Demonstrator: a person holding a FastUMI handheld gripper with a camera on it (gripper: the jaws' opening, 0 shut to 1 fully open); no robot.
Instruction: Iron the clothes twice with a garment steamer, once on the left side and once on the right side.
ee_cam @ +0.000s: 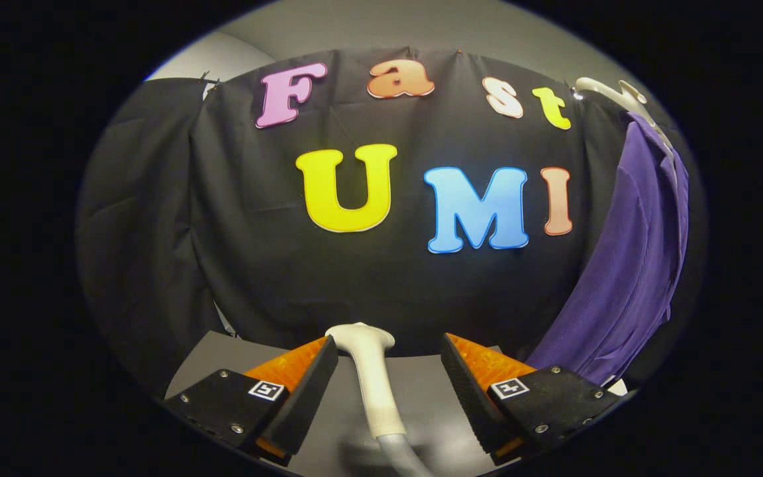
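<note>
The garment steamer lies on the grey counter at the bottom centre of the frame, between the fingers of the claw, which stand apart and untouching. The purple garment hangs from a white hanger at the right. Judging by this, grasping comes first: close on the handle, then lift toward the garment.
</note>
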